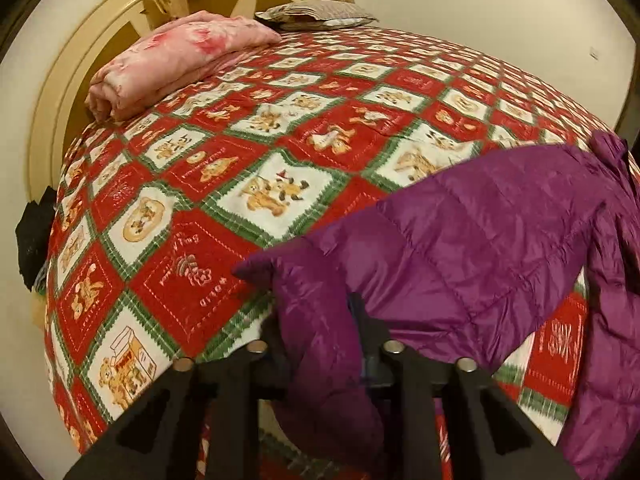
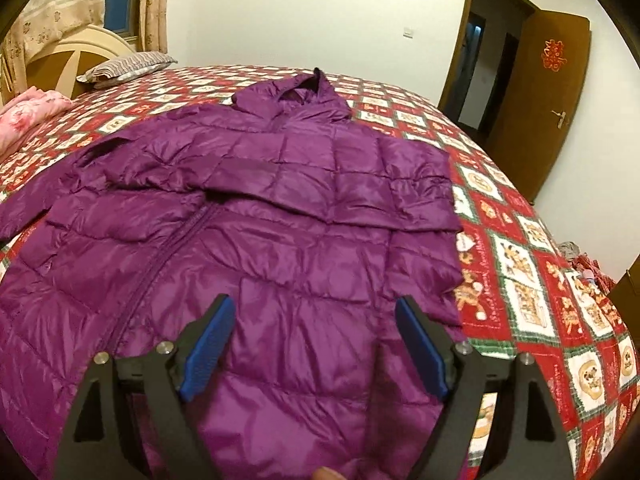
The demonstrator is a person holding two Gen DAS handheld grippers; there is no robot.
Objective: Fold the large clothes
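The purple jacket (image 2: 280, 232) lies front up on the bed's red patchwork quilt (image 2: 532, 264), one sleeve (image 2: 320, 178) folded across its chest. Left gripper (image 1: 320, 312) pinches the other sleeve's cuff. Right gripper (image 2: 316, 320) hangs spread above the jacket's lower part.

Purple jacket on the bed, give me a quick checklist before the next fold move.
1. Left claw shut on the purple jacket sleeve: ok.
2. Right claw open, nothing pinched: ok.
3. One sleeve already folded across the chest: ok.
4. Jacket zipped: cannot tell.
5. Bedspread bare beside the jacket: ok.
6. Pink blanket apart from the jacket: ok.
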